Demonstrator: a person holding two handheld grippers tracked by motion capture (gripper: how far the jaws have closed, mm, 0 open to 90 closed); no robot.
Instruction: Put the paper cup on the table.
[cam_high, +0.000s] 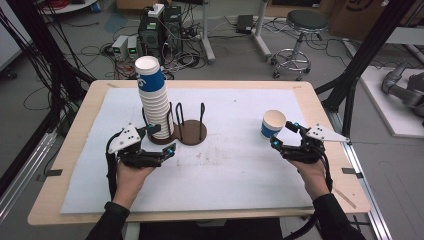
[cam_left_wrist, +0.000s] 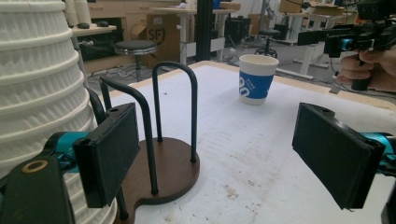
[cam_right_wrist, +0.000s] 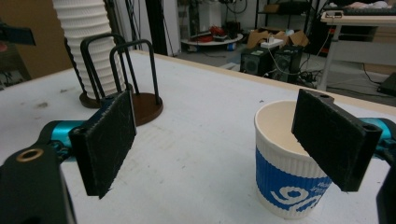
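Plainly, our right gripper (cam_high: 285, 135) stood with jaws wide at centre right of the high view, gripping nothing, the single paper cup (cam_high: 273, 123) upright just beside one pad. Our left gripper (cam_high: 159, 140) hung open and empty by the cup stack (cam_high: 155, 102) in its holder (cam_high: 189, 131). We judged a careless swing could topple the cup.
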